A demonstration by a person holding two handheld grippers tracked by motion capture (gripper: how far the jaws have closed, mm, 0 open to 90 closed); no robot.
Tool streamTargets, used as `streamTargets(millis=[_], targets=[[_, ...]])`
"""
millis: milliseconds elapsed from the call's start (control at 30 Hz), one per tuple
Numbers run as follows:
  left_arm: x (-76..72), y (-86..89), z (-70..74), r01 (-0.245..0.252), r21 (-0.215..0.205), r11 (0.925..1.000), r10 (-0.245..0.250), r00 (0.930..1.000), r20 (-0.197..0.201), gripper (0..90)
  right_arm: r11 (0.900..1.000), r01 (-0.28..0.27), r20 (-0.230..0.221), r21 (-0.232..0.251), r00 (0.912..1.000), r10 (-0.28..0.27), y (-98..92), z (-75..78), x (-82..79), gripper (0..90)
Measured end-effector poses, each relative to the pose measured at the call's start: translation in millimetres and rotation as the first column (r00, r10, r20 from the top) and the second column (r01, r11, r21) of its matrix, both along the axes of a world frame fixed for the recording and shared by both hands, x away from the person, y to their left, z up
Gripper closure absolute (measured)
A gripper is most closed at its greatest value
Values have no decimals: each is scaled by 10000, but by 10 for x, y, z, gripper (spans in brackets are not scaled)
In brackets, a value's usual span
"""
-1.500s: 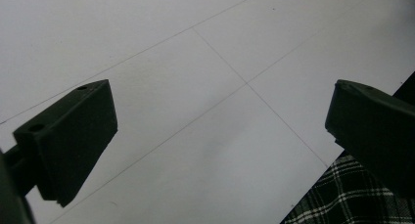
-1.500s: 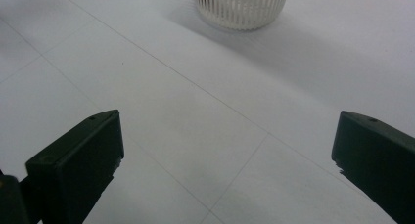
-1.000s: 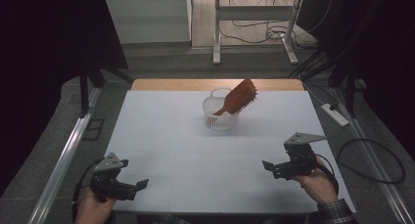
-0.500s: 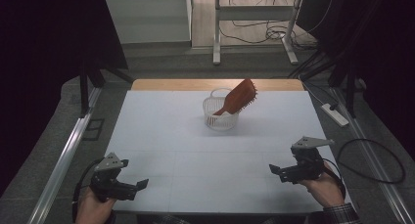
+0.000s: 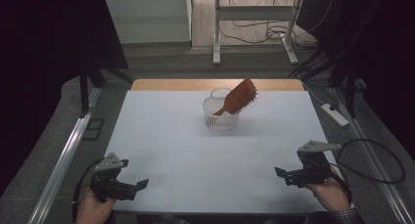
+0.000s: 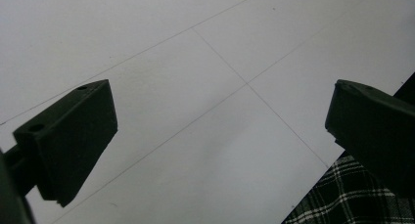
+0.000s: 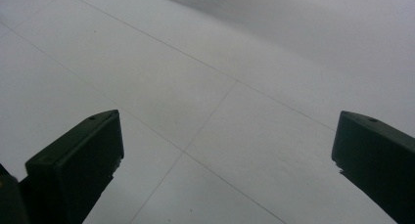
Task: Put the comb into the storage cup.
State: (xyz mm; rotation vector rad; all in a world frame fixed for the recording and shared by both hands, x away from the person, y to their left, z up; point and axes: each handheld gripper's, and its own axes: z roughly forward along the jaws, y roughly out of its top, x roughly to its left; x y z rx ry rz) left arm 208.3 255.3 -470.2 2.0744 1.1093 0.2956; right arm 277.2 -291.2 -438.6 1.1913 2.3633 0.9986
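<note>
Near the table's front edge, both hand-held grippers, jaws apart

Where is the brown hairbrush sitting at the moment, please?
In the high view, the hairbrush stands tilted in the white basket at the table's far centre, well away from both claws.

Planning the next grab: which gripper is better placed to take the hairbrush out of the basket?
Probably right. The brown hairbrush leans toward the right side of the white basket, nearer the right gripper than the left gripper. Both are open and empty at the table's near edge.
</note>
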Motion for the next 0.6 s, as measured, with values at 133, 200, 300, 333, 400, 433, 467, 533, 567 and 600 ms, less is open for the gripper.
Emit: streamTargets(millis=[133,200,300,333,400,433,467,533,567,600], targets=[[0,0,0,-1,-8,10000,1,10000,-2,0,9999,116,33,-18,9999,-116,-32,2,-29,0],[0,0,0,1,-1,10000,-1,10000,2,0,9998,187,27,-19,9998,-187,-51,-1,-49,0],[1,0,0,5,-6,10000,-5,10000,2,0,9996,273,20,-67,9996,-273,-78,-5,-72,0],[1,0,0,5,-8,10000,-5,10000,1,0,9996,273,20,-67,9996,-273,-78,-5,-72,0],[1,0,0,4,-1,10000,-4,10000,3,0,9994,332,29,-80,9994,-332,-94,-7,-88,0],[1,0,0,4,0,10000,-4,10000,1,0,9993,365,12,-84,9993,-365,-102,-7,-96,0],[1,-1,0,-1,-3,10000,1,10000,2,0,9990,440,36,-75,9990,-440,-118,-7,-112,0],[1,-1,0,-2,-4,10000,2,10000,2,0,9989,468,55,-70,9989,-468,-127,-6,-120,0],[2,-1,0,-1,-3,10000,1,10000,3,0,9987,503,66,-67,9987,-503,-136,-4,-128,0],[2,-1,0,3,-4,10000,-3,10000,1,0,9984,556,78,-61,9984,-555,-144,-3,-136,0]])
